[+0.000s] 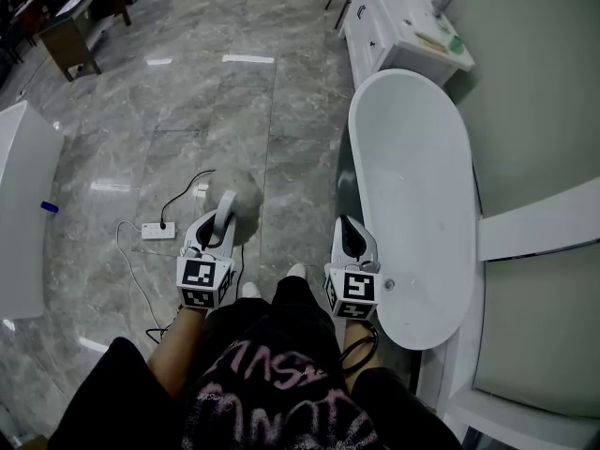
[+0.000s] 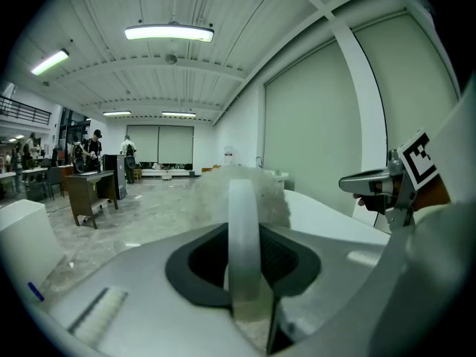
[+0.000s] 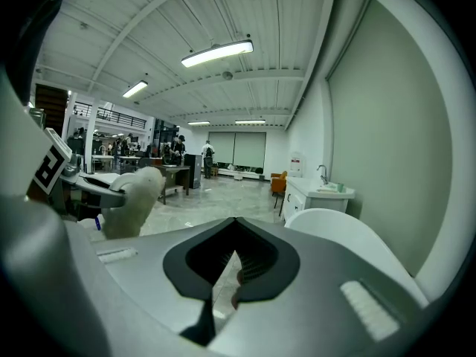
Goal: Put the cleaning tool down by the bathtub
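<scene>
Left of the bathtub (image 1: 412, 186), the left gripper (image 1: 217, 237) grips the handle of the cleaning tool (image 1: 236, 195), and the right gripper (image 1: 352, 239), nearer the tub's rim, is closed on nothing — released this high, the tool might bounce away from the tub.

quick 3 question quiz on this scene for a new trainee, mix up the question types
1. Multiple choice: which gripper holds the fluffy white round cleaning tool by its handle? A) left gripper B) right gripper C) neither
2. True or false: the cleaning tool lies inside the white oval bathtub.
3. Fill in: the right gripper's jaws are ___, with nothing between them.

Key: 1 A; 2 false, it is held over the floor, left of the tub; 3 shut.
</scene>
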Action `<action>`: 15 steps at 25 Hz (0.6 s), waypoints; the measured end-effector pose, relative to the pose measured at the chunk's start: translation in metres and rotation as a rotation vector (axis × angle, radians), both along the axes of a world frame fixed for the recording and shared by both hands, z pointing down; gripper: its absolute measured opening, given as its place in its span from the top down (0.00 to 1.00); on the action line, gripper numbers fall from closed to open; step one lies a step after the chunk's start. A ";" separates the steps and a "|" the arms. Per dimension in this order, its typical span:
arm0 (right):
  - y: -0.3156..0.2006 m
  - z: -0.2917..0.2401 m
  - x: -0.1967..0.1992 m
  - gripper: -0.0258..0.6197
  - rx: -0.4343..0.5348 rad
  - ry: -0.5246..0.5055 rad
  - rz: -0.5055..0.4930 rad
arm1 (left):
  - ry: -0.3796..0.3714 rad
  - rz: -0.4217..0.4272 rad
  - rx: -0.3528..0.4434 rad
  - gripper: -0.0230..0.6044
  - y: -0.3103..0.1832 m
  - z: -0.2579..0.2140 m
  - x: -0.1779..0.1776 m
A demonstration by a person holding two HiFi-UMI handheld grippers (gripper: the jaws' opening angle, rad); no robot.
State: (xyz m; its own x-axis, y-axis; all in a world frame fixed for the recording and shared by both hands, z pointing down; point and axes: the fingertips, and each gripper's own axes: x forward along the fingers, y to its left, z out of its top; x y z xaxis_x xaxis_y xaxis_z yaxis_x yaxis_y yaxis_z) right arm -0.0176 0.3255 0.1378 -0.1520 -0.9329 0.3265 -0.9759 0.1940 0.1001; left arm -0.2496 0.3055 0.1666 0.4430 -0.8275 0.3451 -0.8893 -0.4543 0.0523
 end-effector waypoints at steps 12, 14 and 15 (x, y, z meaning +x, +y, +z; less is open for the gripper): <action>-0.063 0.020 0.001 0.94 -0.013 -0.003 -0.051 | -0.036 -0.025 -0.016 0.84 -0.053 0.019 -0.003; -0.084 0.027 0.005 0.94 -0.023 -0.004 -0.064 | -0.049 -0.029 -0.030 0.84 -0.073 0.025 0.002; -0.097 0.029 0.011 0.94 -0.029 -0.009 -0.067 | -0.055 -0.029 -0.038 0.84 -0.084 0.026 0.007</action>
State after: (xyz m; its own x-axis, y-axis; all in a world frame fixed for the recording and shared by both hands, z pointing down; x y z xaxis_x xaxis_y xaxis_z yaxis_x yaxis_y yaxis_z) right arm -0.0071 0.2289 0.1665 -0.2165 -0.9107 0.3517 -0.9615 0.2614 0.0850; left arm -0.2427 0.2211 0.1929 0.3984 -0.8254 0.4001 -0.9041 -0.4269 0.0195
